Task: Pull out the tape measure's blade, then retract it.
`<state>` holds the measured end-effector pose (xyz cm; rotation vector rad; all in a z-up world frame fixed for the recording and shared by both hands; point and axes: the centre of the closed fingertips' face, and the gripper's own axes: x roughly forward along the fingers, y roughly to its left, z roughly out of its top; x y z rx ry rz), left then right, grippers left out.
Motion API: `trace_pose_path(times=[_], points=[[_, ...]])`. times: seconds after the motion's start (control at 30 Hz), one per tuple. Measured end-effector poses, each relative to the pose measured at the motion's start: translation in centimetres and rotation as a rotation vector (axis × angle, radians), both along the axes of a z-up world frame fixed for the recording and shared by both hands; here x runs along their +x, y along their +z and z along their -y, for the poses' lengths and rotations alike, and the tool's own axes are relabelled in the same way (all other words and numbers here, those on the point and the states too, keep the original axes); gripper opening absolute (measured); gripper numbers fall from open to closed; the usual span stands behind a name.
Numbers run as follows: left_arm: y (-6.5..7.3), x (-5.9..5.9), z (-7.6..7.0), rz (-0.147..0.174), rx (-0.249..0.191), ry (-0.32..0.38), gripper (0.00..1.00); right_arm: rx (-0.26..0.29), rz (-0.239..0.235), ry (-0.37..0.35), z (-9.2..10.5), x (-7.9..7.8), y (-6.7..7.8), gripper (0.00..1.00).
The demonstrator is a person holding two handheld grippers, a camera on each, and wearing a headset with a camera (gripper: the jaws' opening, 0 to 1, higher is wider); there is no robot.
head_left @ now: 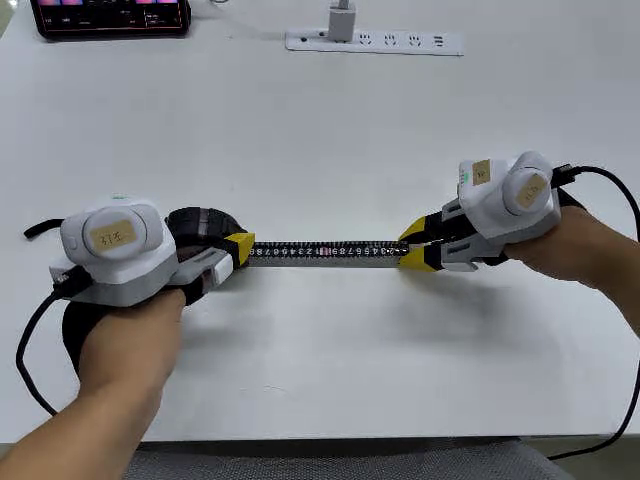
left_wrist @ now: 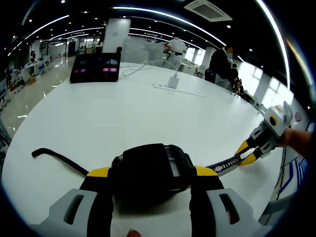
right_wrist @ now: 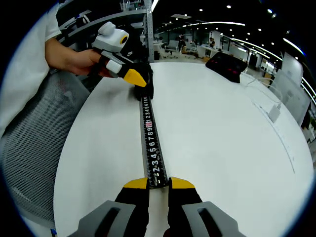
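Note:
A black tape measure case (head_left: 205, 232) (left_wrist: 152, 170) rests on the white table, with my left gripper (head_left: 238, 250) (left_wrist: 152, 174) shut around it. Its black blade (head_left: 325, 250) (right_wrist: 150, 143) with white numbers runs out to the right, level over the table. My right gripper (head_left: 412, 246) (right_wrist: 158, 183) is shut on the blade's tip. In the left gripper view the blade (left_wrist: 226, 165) leads off to the right gripper (left_wrist: 245, 153). In the right gripper view the left gripper (right_wrist: 136, 76) holds the case (right_wrist: 147, 84) at the blade's far end.
A white power strip (head_left: 375, 40) with a plugged-in charger lies at the table's back. A dark tablet (head_left: 110, 16) (left_wrist: 95, 67) sits at the back left. Cables trail from both grippers. A grey mesh chair (right_wrist: 34, 148) stands by the table's near edge.

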<state>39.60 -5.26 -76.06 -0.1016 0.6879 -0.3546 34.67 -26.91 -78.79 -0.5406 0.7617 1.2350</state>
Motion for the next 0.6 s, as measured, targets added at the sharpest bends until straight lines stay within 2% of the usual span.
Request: trace_pose_path(times=[0.6], points=[[0.1, -0.1, 0.0, -0.002, -0.011, 0.001, 0.58, 0.041, -0.008, 0.004, -2.4, 0.4, 0.1, 0.10]])
